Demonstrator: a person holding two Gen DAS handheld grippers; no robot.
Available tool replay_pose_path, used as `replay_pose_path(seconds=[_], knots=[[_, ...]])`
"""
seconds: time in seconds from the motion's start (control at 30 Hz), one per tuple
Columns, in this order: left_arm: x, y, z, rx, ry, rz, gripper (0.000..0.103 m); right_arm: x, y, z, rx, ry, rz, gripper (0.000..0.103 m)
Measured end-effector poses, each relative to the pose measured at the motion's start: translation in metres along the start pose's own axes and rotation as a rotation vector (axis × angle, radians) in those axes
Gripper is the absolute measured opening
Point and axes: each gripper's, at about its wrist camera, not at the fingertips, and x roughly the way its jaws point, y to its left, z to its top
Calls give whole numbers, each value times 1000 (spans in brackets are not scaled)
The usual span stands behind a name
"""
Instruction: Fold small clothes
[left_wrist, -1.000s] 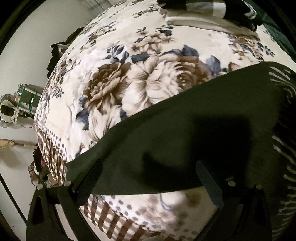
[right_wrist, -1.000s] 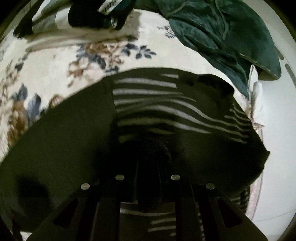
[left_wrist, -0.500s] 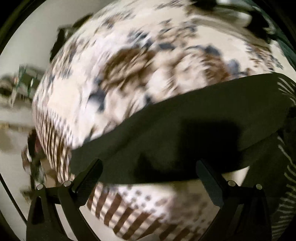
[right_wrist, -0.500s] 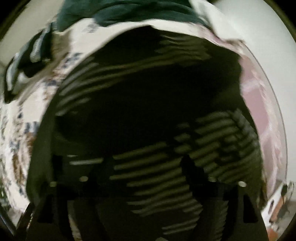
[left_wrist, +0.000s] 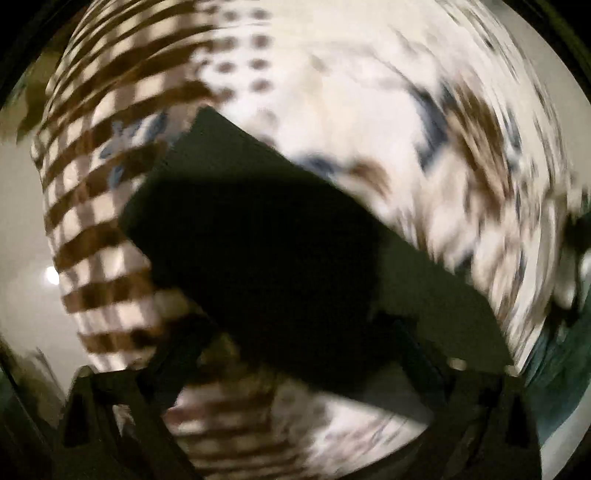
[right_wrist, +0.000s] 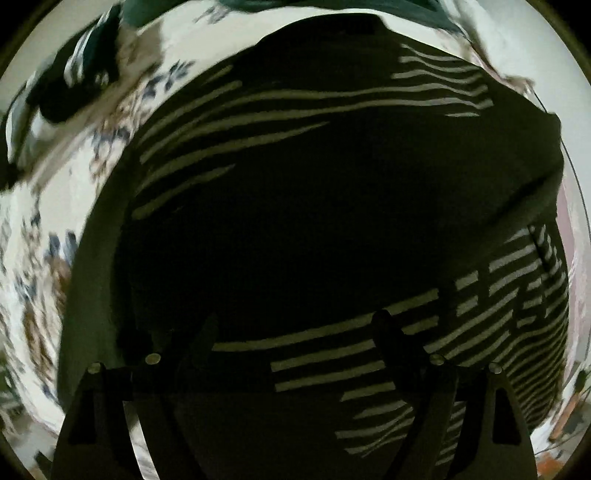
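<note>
Since a second ago the right gripper (right_wrist: 295, 325) has let go of the dark striped garment (right_wrist: 332, 166), jaws now wide over it on the floral bedspread (right_wrist: 40, 229). The left gripper (left_wrist: 295, 339) has swung round, its wide jaws closing, nothing pinched. The left view is badly blurred, so the garment's corner (left_wrist: 258, 240) is just a dark shape.

Both wrist views steeply downward, close over dark garment (left_wrist: 258, 258); floral bedspread (right_wrist: 33, 229) shared
</note>
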Motion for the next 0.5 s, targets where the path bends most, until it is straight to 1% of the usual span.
replay_pose_path(seconds=[0.03,0.07,0.1,0.13,0.17,0.27,0.33,0.43,0.5], knots=[[0,3,3,-28,-14,0,64,2,2,-3,-15,5,-14,87],[-1,4,6,-50,-36,11,42,4,4,-6,-32,10,-35,87],[-3,4,8,-58,-66,30,30,6,5,-9,-51,13,-68,87],[-7,3,8,-54,-91,49,11,7,6,-12,-70,12,-109,87],[-11,-2,8,-38,-115,58,7,6,7,-12,-87,9,-146,87],[-32,-32,3,112,-220,125,6,5,9,-17,-162,-14,-297,87],[-45,-58,-5,227,-284,168,5,3,9,-18,-184,-25,-318,87],[-62,-93,-19,360,-345,194,5,0,7,-13,-208,-48,-332,87],[-73,-125,-33,474,-378,194,5,1,9,-5,-206,-54,-317,88]])
